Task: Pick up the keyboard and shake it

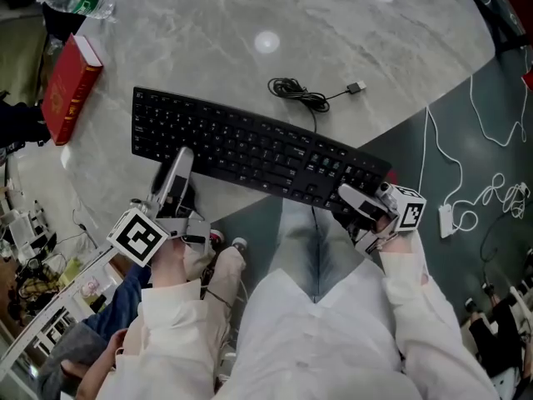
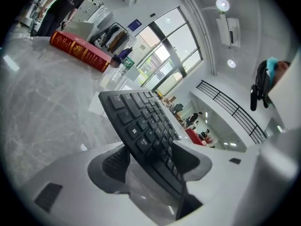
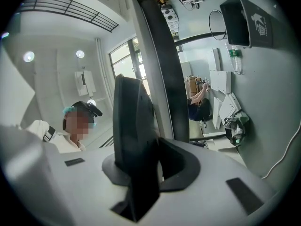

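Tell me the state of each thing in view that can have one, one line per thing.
keyboard: gripped at both ends, right end past the table edge; cannot tell whether it is lifted.
left gripper: shut on the keyboard's left end.
right gripper: shut on the keyboard's right end.
cable: loosely coiled on the table, its plug lying free.
red book: closed, lying flat.

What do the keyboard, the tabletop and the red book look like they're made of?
Keyboard: likely matte black plastic, moulded keys, no shine.
Tabletop: polished grey stone or marble-look laminate; veining and lamp reflections show.
Red book: hard cover, probably coated board, gold print.
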